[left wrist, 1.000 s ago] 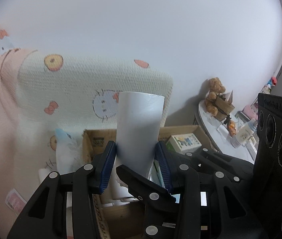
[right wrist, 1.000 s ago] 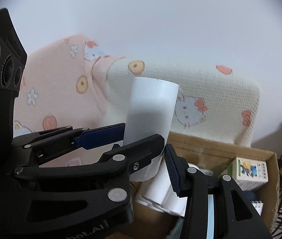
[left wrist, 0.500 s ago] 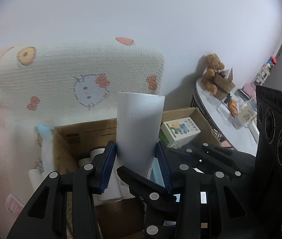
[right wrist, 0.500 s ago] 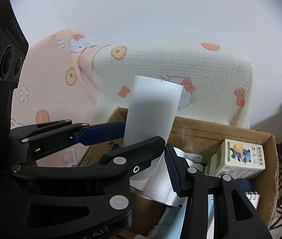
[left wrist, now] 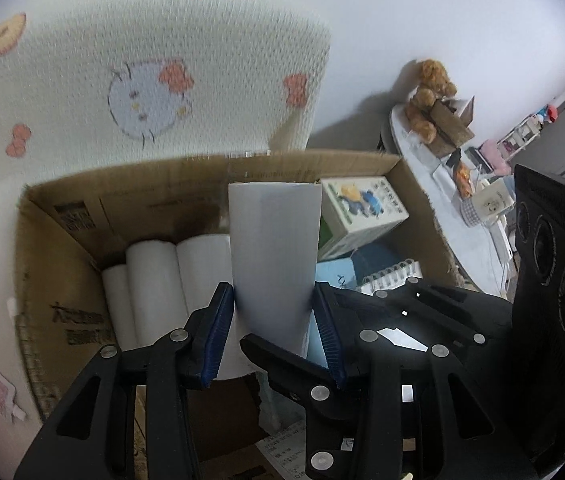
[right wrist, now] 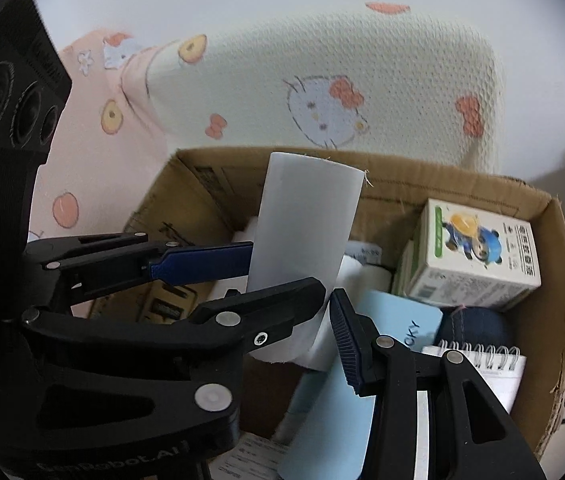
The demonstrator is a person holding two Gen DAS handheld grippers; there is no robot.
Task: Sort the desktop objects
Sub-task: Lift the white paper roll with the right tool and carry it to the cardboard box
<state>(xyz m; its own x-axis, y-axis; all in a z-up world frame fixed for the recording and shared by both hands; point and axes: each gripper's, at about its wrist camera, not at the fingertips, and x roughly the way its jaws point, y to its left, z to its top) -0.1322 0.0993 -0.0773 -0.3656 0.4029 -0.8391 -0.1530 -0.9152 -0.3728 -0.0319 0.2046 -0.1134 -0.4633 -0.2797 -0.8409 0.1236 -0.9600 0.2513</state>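
Note:
A white paper roll (left wrist: 274,248) stands upright between the blue pads of my left gripper (left wrist: 274,300), which is shut on its lower part. My right gripper (right wrist: 284,296) grips the same roll (right wrist: 302,220) from the other side, and one of its fingers (left wrist: 282,354) crosses in front in the left wrist view. The roll hangs over an open cardboard box (left wrist: 54,264) (right wrist: 554,280). Inside lie more white rolls (left wrist: 150,280), a green-and-white carton (left wrist: 362,212) (right wrist: 478,256), a spiral notebook (right wrist: 490,364) and a pale blue packet (right wrist: 394,320).
A cream cushion with cat prints (left wrist: 142,68) leans on the wall behind the box, with pink printed fabric (right wrist: 94,120) to its left. At the right stands a round white table (left wrist: 442,216) with a teddy bear (left wrist: 428,92) and cups.
Both grippers, still gripping the roll, have sunk and tipped downward. The cardboard box has risen into fuller view, and the roll now hangs right over its opening.

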